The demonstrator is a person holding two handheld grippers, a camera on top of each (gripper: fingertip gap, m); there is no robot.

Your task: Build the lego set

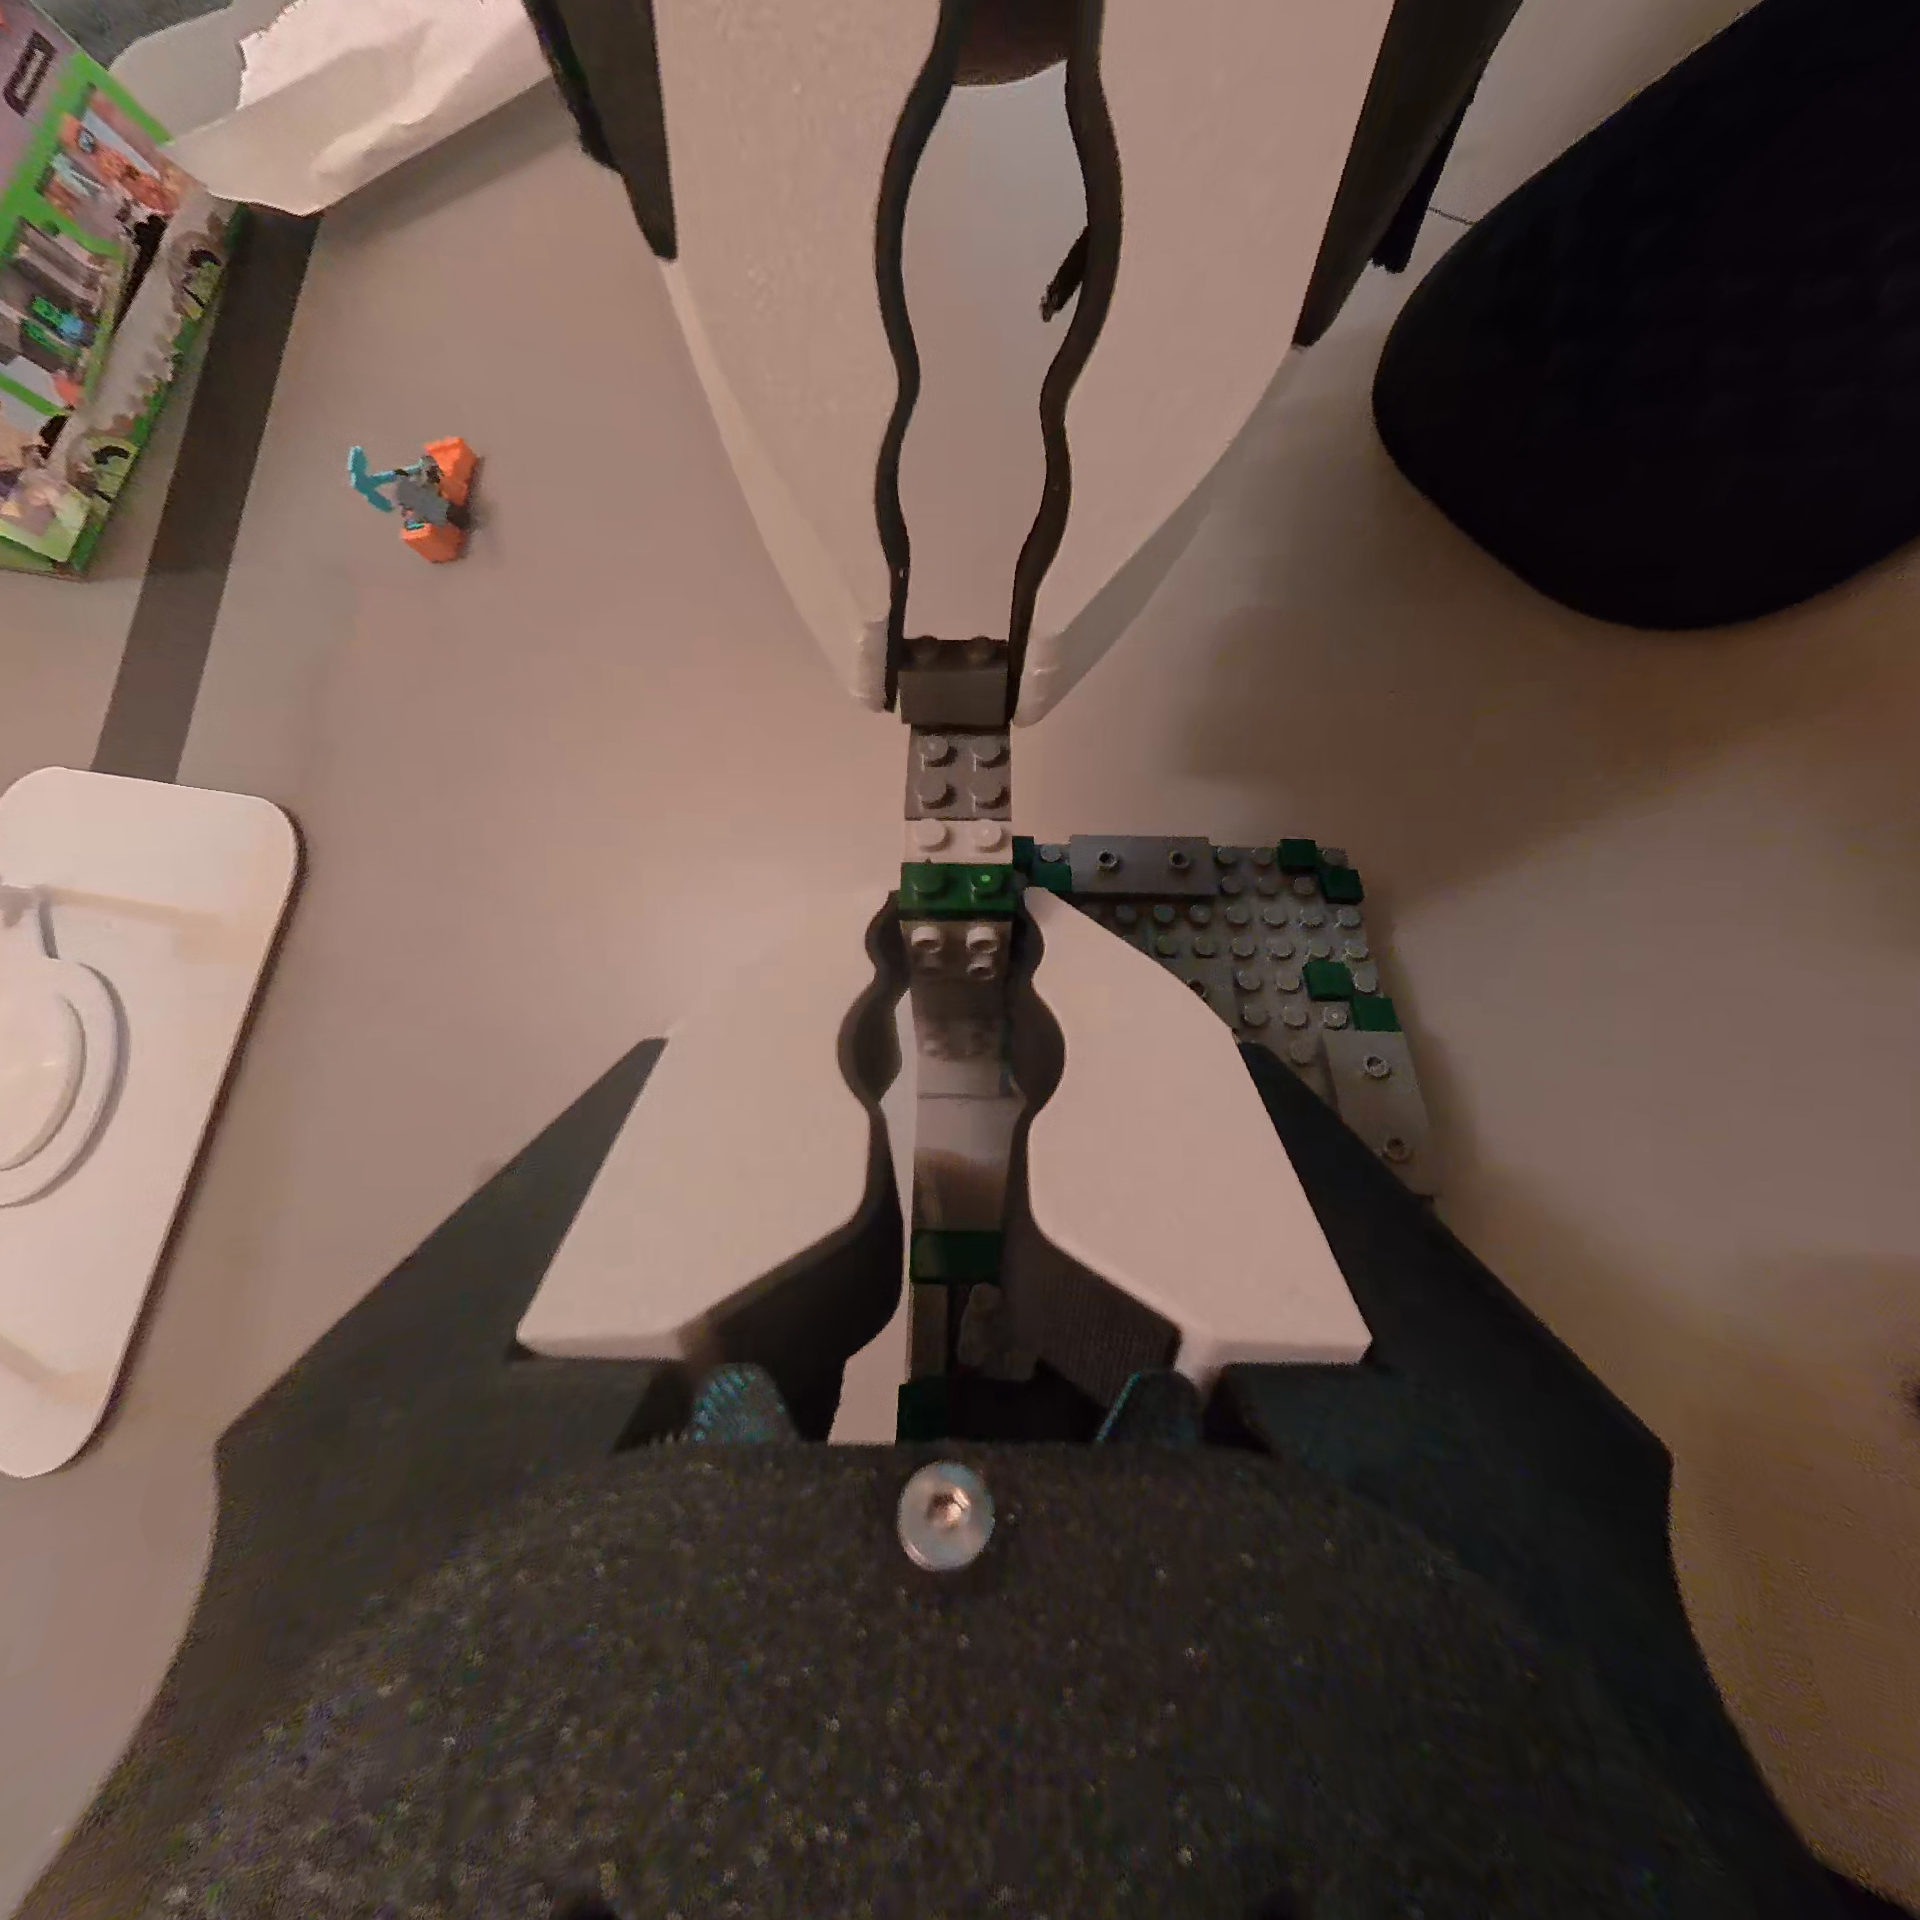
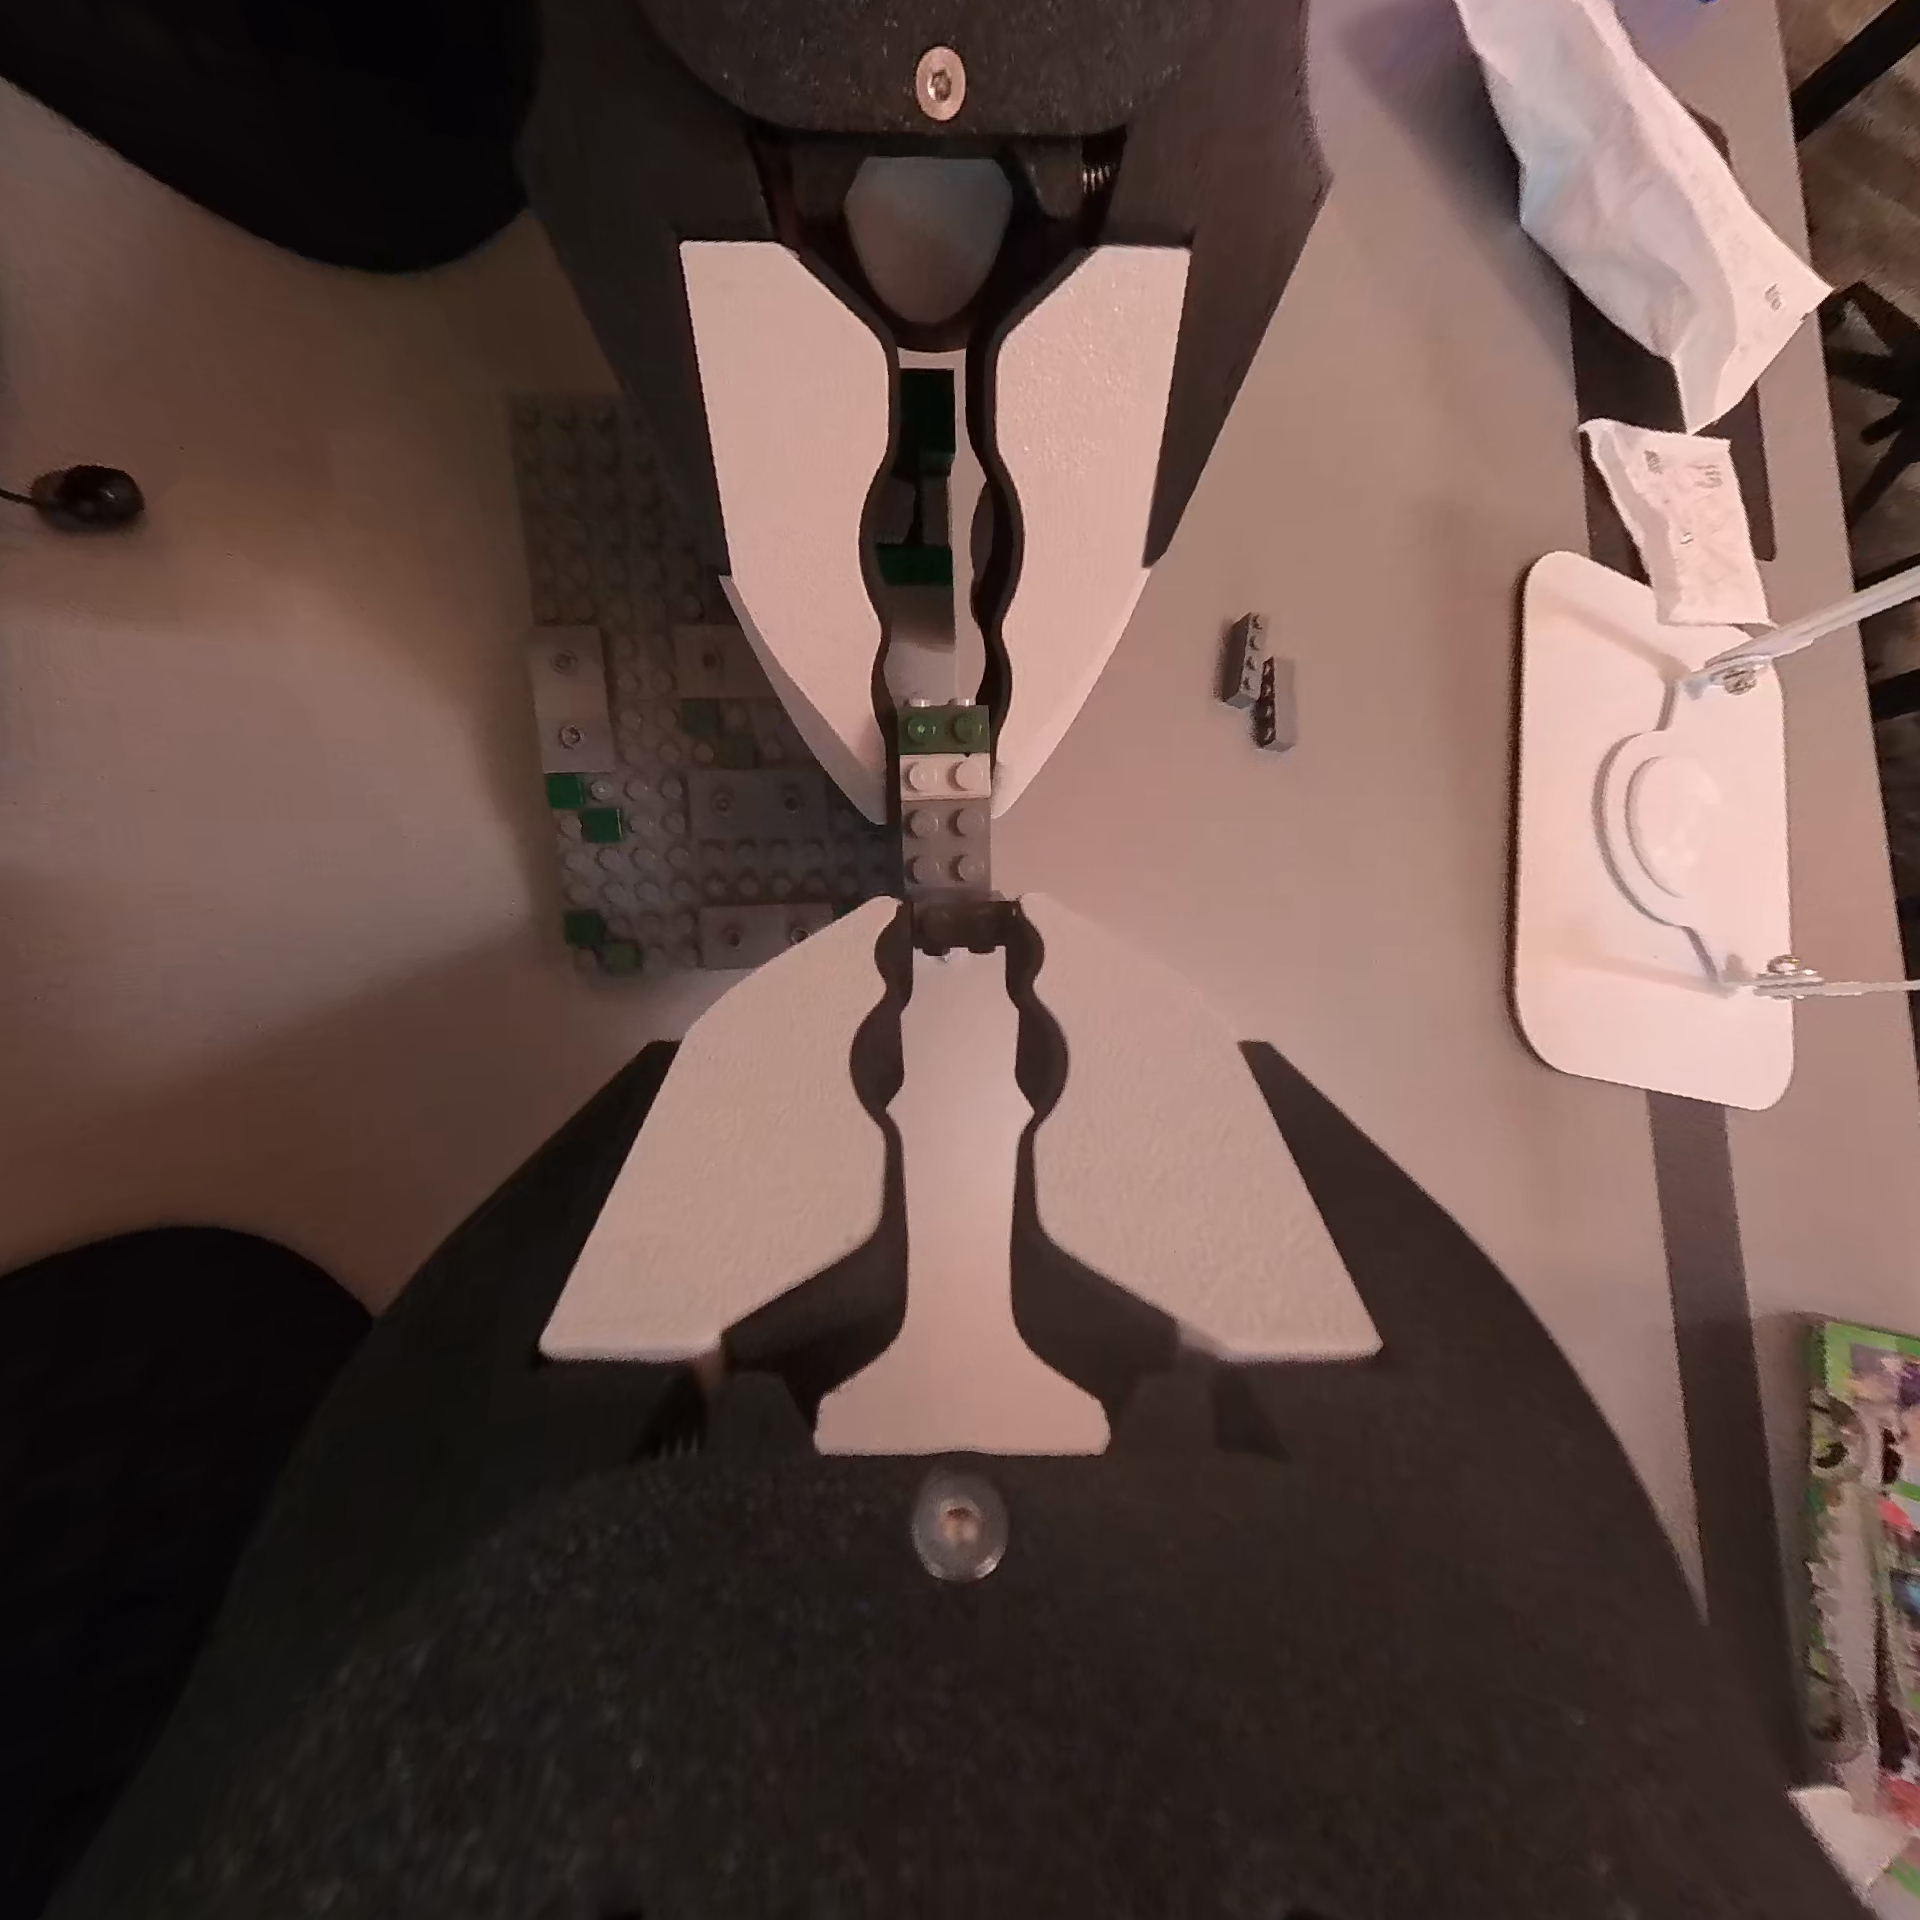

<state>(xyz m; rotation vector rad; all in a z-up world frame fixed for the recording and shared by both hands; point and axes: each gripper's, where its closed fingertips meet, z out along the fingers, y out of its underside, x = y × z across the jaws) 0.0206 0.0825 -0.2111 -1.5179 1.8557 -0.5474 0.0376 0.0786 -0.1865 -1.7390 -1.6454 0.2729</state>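
Note:
My left gripper (image 1: 958, 912) is shut on a narrow stacked lego assembly (image 1: 958, 790) of grey, white and green bricks, held above the table. My right gripper (image 2: 961, 925) is shut on a small dark grey brick (image 2: 961, 923) and holds it against the assembly's grey far end (image 2: 943, 836). In the left wrist view the right gripper (image 1: 954, 681) comes in from the top with that brick (image 1: 956, 694). In the right wrist view the left gripper (image 2: 940, 790) comes in from the top. A grey studded baseplate (image 1: 1247, 935) with green tiles lies on the table beneath; it also shows in the right wrist view (image 2: 623, 831).
Two loose dark grey bricks (image 2: 1257, 675) lie on the table. A small orange and teal lego piece (image 1: 426, 499) lies apart. A white stand base (image 2: 1652, 831), a torn white paper bag (image 2: 1621, 177), the green set box (image 1: 73, 312) and a black cushion-like shape (image 1: 1662, 332) surround the work area.

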